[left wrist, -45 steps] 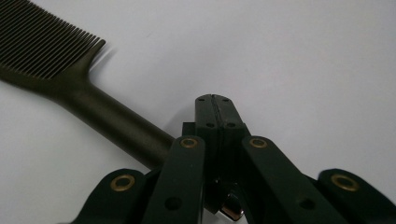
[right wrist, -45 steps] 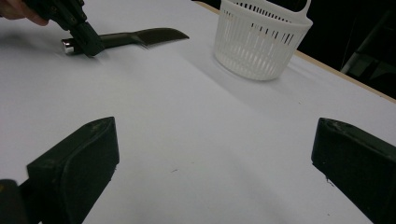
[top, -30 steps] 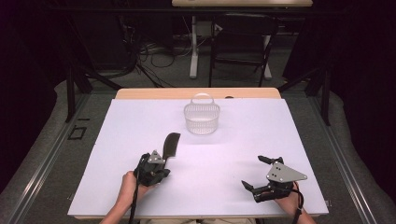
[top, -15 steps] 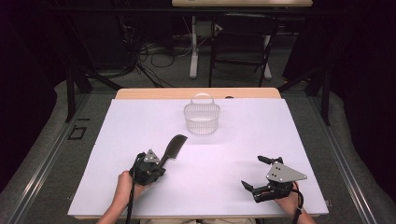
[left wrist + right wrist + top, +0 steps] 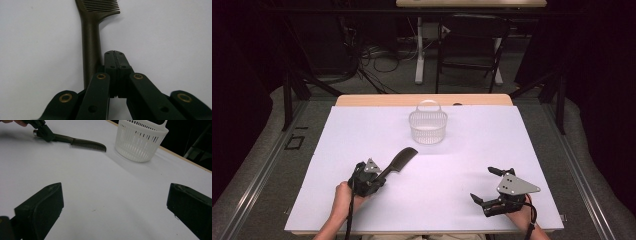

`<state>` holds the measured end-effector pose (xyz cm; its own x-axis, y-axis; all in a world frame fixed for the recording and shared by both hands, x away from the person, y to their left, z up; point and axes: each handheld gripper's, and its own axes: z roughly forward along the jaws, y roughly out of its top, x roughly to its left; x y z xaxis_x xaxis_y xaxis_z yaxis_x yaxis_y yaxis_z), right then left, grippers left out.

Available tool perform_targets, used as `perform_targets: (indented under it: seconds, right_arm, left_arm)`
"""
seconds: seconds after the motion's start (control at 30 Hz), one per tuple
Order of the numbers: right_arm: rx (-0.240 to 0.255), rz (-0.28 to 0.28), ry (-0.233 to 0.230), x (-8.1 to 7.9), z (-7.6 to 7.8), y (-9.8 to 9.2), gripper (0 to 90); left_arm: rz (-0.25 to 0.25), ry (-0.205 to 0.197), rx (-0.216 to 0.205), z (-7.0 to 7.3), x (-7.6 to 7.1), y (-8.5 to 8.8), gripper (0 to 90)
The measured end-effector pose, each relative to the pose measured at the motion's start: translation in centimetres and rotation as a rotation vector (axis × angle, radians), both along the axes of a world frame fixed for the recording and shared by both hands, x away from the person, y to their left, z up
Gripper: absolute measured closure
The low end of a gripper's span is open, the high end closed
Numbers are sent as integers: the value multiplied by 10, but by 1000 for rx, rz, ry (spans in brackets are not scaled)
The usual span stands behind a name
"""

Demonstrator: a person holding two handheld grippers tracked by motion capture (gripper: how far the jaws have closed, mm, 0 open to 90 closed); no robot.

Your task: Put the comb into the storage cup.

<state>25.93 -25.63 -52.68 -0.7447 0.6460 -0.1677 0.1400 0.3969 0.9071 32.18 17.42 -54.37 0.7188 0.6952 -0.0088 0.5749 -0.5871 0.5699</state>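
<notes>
Black plastic comb with a long straight handle (image 5: 399, 161): lies flat on the white-covered table (image 5: 512, 150), on the near side of the white slotted plastic basket with a hoop handle (image 5: 428, 127) and slightly to its left, apart from it. Points its toothed end up towards the basket and its handle end back towards the person's edge.

Left gripper (image 5: 383, 175): sits at the comb's handle end, farther from the basket than the comb itself, held in the person's left hand (image 5: 343, 196). Jaws fully closed, pad against pad, with nothing between them in the left gripper view. Runs close alongside the comb handle, which passes the outer side of one jaw and under its linkage. Contact between jaw and handle: cannot be told.

Right gripper (image 5: 482, 183): sits well to the right of the basket and nearer the person's edge, held in the person's right hand (image 5: 522, 215). Jaws spread wide apart, with bare table surface between them and nothing held. Faces across the table towards the basket and the comb, both of which appear far off in the right gripper view.

Basket: stands upright near the far edge of the table, close to the middle of its width.
</notes>
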Motion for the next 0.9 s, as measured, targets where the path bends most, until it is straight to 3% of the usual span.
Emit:
perform_targets:
  seconds: [0.63, 0.9]
  right_arm:
    - [-2, 1, 5, 0, 0, 0, 5]
    - [-2, 3, 9, 0, 0, 0, 5]
  left_arm:
    - [25, -24, 26, 0, 5, 7, 900]
    - [17, -25, 17, 4, 3, 6, 883]
